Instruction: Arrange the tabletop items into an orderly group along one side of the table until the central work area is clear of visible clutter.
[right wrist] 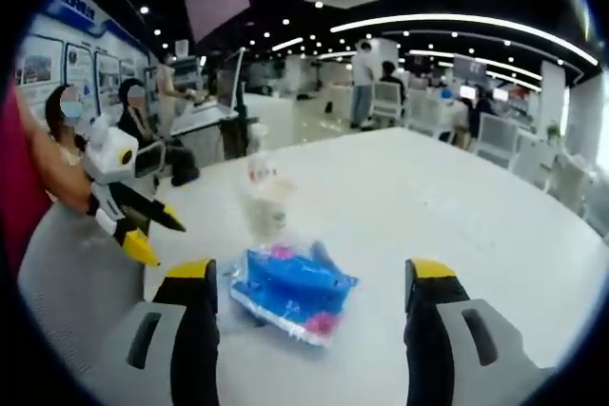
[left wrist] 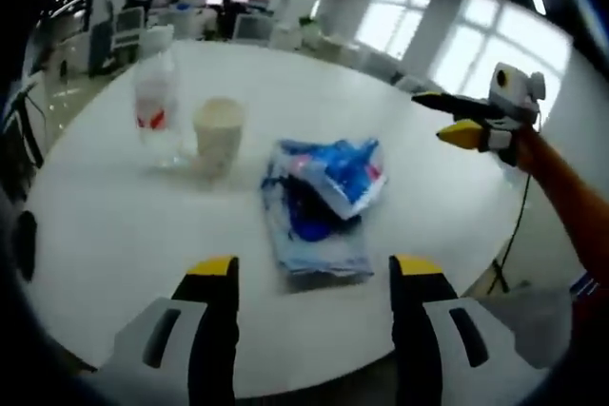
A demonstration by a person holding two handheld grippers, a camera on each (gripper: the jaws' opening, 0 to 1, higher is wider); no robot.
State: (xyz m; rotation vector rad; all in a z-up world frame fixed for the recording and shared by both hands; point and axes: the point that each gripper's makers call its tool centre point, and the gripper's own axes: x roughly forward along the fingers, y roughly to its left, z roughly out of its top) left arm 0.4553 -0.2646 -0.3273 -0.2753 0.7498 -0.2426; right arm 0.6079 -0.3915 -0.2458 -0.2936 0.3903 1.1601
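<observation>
Spanning both views, big round white table (left wrist: 114,225) carries everything. On it, crumpled blue-and-white plastic bag (left wrist: 322,199) lies flat near the table edge, straight ahead of left gripper (left wrist: 314,278), whose yellow-tipped jaws stand wide apart w/ nothing between them. In right gripper view the same bag (right wrist: 290,292) sits between and just beyond right gripper (right wrist: 312,282) tips, not touching; jaws spread wide, holding nothing. Clear plastic bottle w/ red label (left wrist: 157,106) stands upright further back, just beside beige paper cup (left wrist: 218,133), also upright; bottle and cup near each other, apart from bag. Right gripper view blurs them: cup (right wrist: 269,206) w/ bottle (right wrist: 262,170) prob behind it. Each gripper shows in the other's view, held above the table edge.
</observation>
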